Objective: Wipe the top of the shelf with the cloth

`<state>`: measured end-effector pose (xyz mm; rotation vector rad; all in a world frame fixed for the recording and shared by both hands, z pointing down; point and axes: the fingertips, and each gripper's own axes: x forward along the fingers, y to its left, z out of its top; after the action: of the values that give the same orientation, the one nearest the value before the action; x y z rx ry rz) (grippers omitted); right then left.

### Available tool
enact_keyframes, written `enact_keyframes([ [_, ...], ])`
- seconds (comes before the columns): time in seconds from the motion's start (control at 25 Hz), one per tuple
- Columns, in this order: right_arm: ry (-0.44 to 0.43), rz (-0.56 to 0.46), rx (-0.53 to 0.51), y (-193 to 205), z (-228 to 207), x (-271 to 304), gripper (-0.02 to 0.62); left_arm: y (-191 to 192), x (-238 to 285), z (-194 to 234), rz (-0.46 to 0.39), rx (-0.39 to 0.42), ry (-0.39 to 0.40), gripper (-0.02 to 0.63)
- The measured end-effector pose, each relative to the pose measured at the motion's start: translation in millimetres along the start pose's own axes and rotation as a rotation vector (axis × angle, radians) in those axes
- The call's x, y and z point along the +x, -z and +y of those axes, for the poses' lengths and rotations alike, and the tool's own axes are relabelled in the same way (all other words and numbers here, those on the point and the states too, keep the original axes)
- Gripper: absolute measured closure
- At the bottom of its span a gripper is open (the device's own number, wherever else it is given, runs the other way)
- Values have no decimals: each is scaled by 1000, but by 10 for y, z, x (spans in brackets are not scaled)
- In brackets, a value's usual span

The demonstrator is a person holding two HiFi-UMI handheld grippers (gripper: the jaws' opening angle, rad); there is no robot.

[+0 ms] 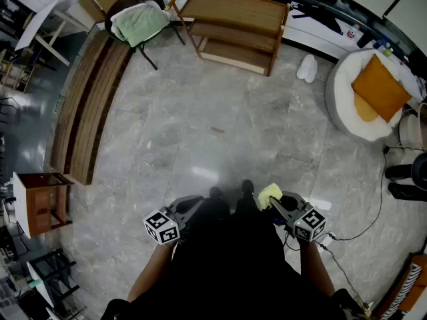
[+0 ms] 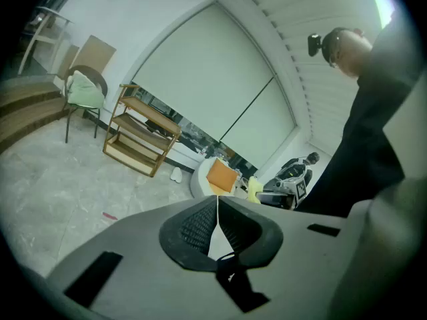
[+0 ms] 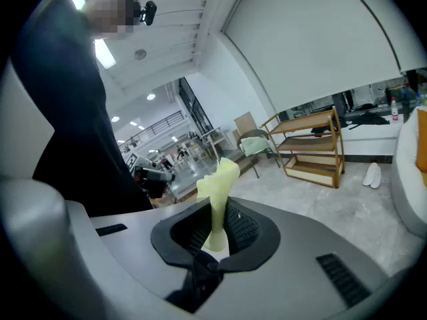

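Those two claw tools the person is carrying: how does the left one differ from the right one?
The right gripper is shut on a pale yellow cloth that sticks up past its jaws; the left gripper is shut with nothing between its jaws. In the head view, the left gripper has a bare tip, the right gripper a cloth-covered one. Both are held low, far from the shelf.

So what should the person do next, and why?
Probably walk forward to the wooden shelf. The right gripper is already shut on the yellow cloth, but the shelf stands far off across the floor, so wiping its top cannot start from here.
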<state>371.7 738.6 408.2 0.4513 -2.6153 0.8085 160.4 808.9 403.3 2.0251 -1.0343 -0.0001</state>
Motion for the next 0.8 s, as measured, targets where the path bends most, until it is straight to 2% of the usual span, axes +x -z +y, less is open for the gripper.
enact_keyframes([
  [0.16, 150, -66, -28, 1, -168, -210, 546, -156, -27, 50, -46, 77, 53, 594],
  [0.24, 209, -90, -22, 67, -114, -388, 546, 46, -33, 52, -24, 116, 37, 594],
  [0.32, 238, -74, -5, 248, 91, -668, 546, 426, -43, -36, 16, 152, -2, 594],
  [0.44, 243, -15, -29, 478, 376, -917, 546, 820, -71, -202, 32, 124, 21, 594],
  [0.6, 256, 28, -17, 680, 494, -1043, 546, 1127, -208, -528, 33, 76, 72, 594],
  [0.72, 222, 36, 21, 714, 524, -954, 546, 1224, -278, -703, 57, 44, 123, 594],
  [0.8, 182, 20, -1, 641, 586, -967, 546, 1295, -297, -828, 62, 31, 141, 594],
])
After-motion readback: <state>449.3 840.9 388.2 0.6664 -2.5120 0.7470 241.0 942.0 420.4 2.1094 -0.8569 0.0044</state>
